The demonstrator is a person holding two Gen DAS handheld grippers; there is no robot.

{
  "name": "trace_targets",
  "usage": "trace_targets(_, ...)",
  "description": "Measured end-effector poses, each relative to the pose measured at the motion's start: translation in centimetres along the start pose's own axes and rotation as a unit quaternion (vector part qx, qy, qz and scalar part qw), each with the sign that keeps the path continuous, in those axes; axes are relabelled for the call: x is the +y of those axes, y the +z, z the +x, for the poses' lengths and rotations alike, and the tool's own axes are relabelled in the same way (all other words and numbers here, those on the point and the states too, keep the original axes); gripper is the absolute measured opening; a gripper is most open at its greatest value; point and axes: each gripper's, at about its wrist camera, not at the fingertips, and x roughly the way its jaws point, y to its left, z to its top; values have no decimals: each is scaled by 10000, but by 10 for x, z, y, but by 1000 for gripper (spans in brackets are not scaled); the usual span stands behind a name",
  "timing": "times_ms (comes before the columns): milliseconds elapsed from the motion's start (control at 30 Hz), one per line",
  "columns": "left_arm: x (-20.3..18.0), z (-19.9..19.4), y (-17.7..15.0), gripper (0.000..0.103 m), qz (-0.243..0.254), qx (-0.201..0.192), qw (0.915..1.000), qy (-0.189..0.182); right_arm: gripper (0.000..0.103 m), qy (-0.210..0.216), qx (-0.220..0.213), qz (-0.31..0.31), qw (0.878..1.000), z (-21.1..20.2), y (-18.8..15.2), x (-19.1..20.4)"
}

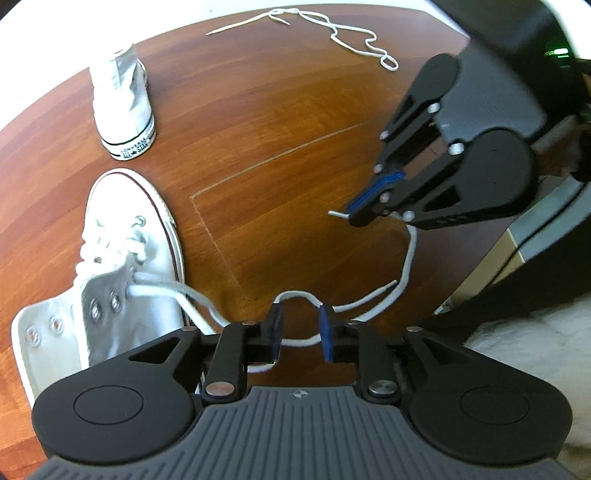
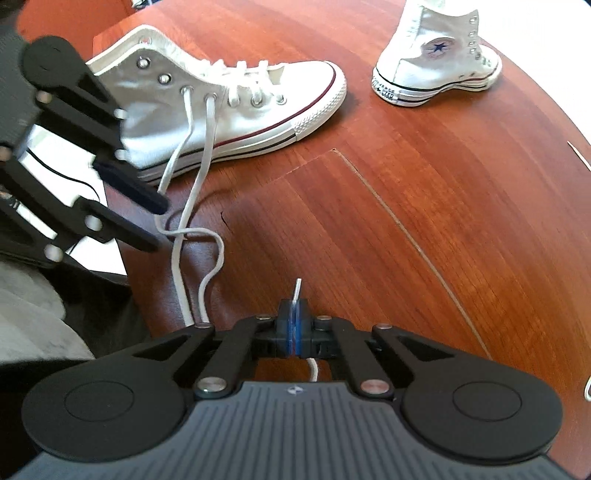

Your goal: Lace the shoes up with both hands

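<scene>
A white high-top shoe lies on its side on the wooden table, laced partway up. Two lace strands run from its eyelets toward me and cross. My left gripper is open, with a strand passing loosely between its fingers. My right gripper is shut on one lace tip, held above the table to the shoe's right. The other lace tip rests on the table.
A second white high-top stands upright farther back. A loose white lace lies at the table's far edge. A square seam marks the tabletop. White paper with a black cable sits past the table's near edge.
</scene>
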Motion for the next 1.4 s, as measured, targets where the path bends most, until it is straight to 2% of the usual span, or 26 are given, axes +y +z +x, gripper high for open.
trace_targets(267, 4, 28, 9, 24, 161, 280, 9994, 127, 1, -95, -132, 419, 9990, -11, -11, 1)
trace_targets(533, 6, 41, 9, 22, 189, 502, 9985, 72, 1, -133, -209, 582, 9980, -16, -16, 2)
trace_targets(567, 6, 42, 8, 20, 183, 525, 9984, 61, 1, -132, -212, 583, 9980, -17, -16, 1)
trace_targets(600, 6, 43, 7, 11, 177, 547, 9983, 51, 1, -134, -217, 585, 9980, -17, -15, 1)
trace_targets(667, 7, 46, 5, 3, 159, 566, 9983, 38, 1, -138, -225, 588, 9979, -17, -14, 1)
trace_targets(800, 6, 43, 3, 2, 147, 448, 9989, 1, 1, -159, -245, 580, 9979, -16, -11, -2)
trace_targets(1133, 9, -8, 7, 2, -240, -175, 9983, -502, 1, -454, -290, 585, 9968, -7, 3, -23)
trace_targets(1400, 5, -29, -7, 2, -533, -168, 9963, -653, 1, -807, -518, 458, 9943, -8, 25, -44)
